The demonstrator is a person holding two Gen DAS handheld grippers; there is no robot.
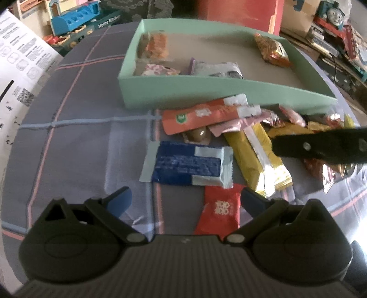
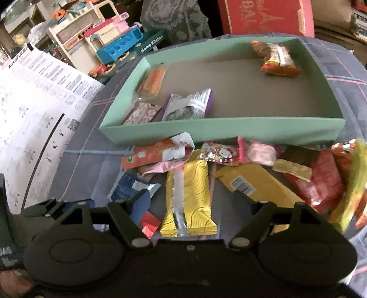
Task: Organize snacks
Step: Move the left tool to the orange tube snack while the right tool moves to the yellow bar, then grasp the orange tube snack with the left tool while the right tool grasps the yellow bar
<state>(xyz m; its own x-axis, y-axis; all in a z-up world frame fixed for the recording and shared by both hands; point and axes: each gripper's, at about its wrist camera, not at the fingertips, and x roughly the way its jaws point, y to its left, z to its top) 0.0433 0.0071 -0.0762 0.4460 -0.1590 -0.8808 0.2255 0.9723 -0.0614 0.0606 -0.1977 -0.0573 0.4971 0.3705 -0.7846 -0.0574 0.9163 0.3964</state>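
snacks (image 2: 188, 194) heaped just before the green box (image 2: 229, 130), both left gripper (image 1: 183, 201) and right gripper (image 2: 195, 201) spread wide, empty

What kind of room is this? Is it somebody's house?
Probably a lived-in home, maybe a playroom or living room: a toy kitchen set and a toy train sit behind a cloth-covered table with a green box of snacks.

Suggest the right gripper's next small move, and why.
Probably ease down and close on the yellow wavy bar. It lies lengthwise between the right gripper's open fingers, unheld, on the loose pile in front of the green box.
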